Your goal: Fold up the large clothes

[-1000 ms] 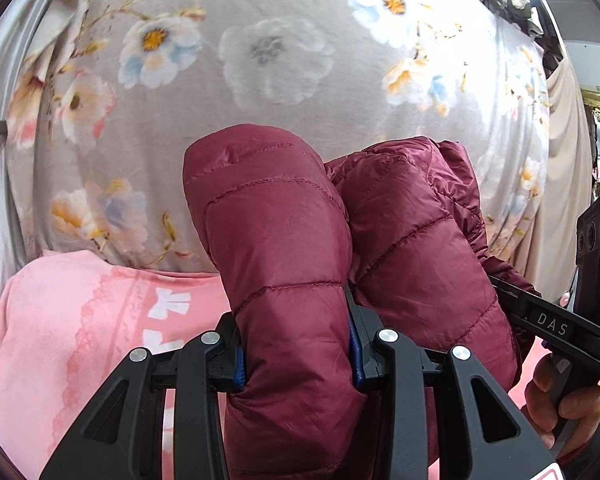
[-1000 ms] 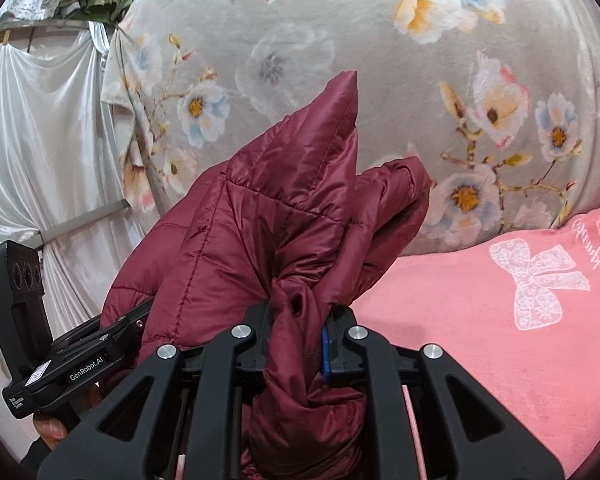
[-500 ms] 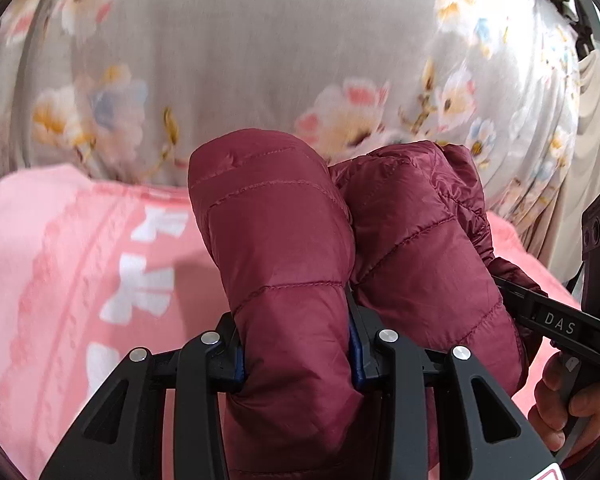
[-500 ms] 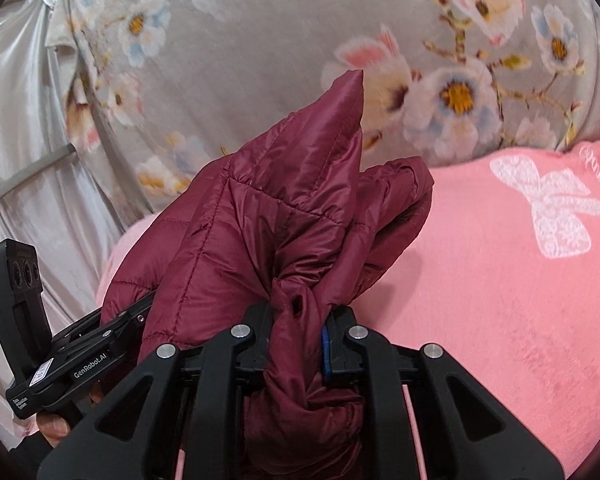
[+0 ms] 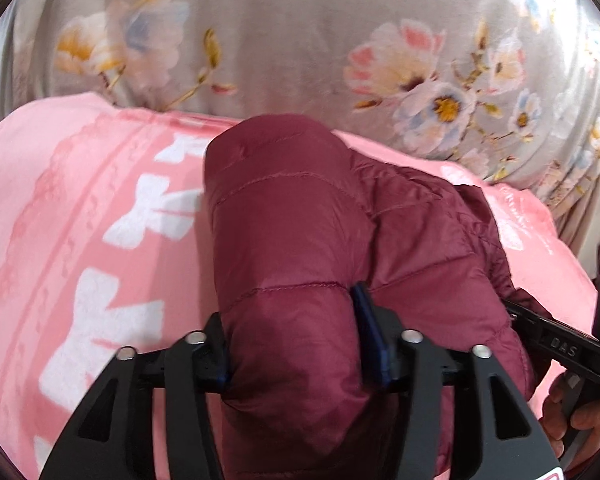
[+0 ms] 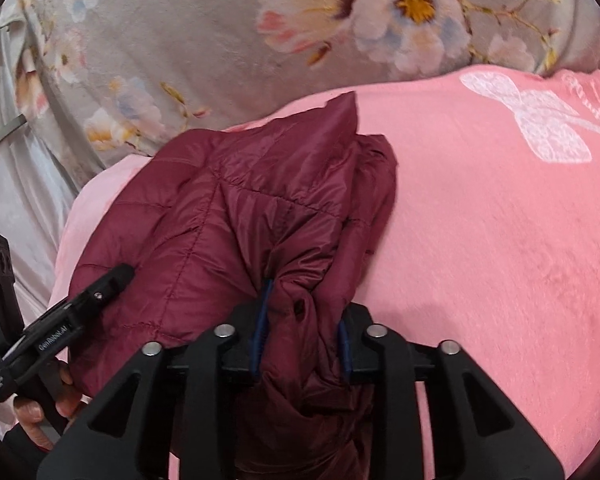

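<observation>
Hidden and cut off: the lower part of the jacket (image 5: 300, 240) drops out of frame beneath both grippers, so the fold cannot be judged whole. Both views are soft with blur, worst on the floral cloth (image 5: 300, 40) behind. Of the person, only fingers on the handles show: the right hand (image 5: 576, 420) at the edge of the left view, the left hand (image 6: 40, 416) in the corner of the right view.

Writing: "DAS" reads on the black bar of the right gripper as seen in the left view. "GenRobot.AI" reads on the left gripper (image 6: 76, 316) seen in the right view; a small white sticker beside it is too small to read. Pale script on the pink blanket (image 6: 500, 260) at the far right edge is cut off and illegible. White bow prints on the blanket are clear.

Left gripper (image 5: 292, 336): jaws have just been opening. A thick quilted roll of the maroon jacket sits between them; the blue pad on the right side still lies against the fabric, the left one is mostly buried. Whether it still grips, cannot tell.

Right gripper (image 6: 300, 336): jaws have just been opening. A bunched twist of jacket fills the gap, both blue pads against it; hold or loose, cannot tell.

The jacket lies bundled on the pink blanket, between and ahead of the two grippers.
</observation>
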`<state>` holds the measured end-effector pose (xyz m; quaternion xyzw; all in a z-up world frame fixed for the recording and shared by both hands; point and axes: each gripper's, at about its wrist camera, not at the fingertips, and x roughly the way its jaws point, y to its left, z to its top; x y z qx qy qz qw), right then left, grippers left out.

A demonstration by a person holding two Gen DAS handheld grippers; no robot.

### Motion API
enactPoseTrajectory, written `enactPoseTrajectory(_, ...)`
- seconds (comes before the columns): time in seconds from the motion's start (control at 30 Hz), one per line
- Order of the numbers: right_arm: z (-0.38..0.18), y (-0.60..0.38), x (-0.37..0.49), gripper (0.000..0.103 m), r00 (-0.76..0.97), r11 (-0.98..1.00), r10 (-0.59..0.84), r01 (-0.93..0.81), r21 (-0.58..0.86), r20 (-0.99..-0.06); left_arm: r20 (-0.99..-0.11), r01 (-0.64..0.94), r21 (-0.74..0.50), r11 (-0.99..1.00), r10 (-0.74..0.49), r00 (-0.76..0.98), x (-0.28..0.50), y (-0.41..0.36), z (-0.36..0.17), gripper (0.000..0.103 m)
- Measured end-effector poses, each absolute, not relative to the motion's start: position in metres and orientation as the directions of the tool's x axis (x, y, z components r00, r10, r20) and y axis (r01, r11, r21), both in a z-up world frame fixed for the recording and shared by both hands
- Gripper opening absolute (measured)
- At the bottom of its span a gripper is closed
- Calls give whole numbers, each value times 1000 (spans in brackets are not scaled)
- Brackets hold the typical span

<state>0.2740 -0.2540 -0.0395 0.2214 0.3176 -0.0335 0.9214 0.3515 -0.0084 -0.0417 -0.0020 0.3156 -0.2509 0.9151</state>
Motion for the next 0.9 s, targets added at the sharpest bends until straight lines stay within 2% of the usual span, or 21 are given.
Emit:
enactPoseTrajectory(0.03, -38, -258, 266, 40, 793, 898, 65, 218, 381, -606, -591, 435, -157, 886, -437, 677, 350, -6, -40, 61)
enactPoseTrajectory(0.1, -31, -265, 252, 54, 790, 901, 25, 247, 356, -612, -617, 394, -153, 906, -399, 679, 347, 1, -36, 68)
enactPoseTrajectory(0.23, -13, -274, 230, 57, 770, 911, -61, 303, 280, -635, -639, 316, -155, 936, -340, 691, 338, 17, -16, 72)
enactPoseTrajectory(0.27, -7, -273, 228, 55, 769, 914, -83, 312, 259, -634, -641, 293, -134, 947, -308, 703, 337, 18, -9, 72)
enactPoseTrajectory(0.4, 34, -253, 234, 31, 788, 945, -130, 283, 166, -601, -640, 209, 22, 978, -147, 754, 335, 1, 19, 72)
enactPoseTrajectory(0.5, 51, -234, 257, 29, 786, 959, -127, 252, 127, -605, -627, 184, 106, 977, -78, 775, 338, -19, 28, 72)
enactPoseTrajectory(0.63, 41, -223, 293, 29, 756, 959, -167, 274, 75, -632, -633, 165, 185, 969, -11, 774, 351, -45, 17, 73)
enactPoseTrajectory(0.8, 6, -224, 317, 29, 718, 953, -187, 299, 55, -670, -696, 160, 170, 972, 4, 718, 373, -60, -21, 73)
enactPoseTrajectory(0.9, -9, -224, 318, 29, 719, 954, -185, 294, 51, -670, -689, 153, 162, 975, 1, 724, 374, -64, -34, 75)
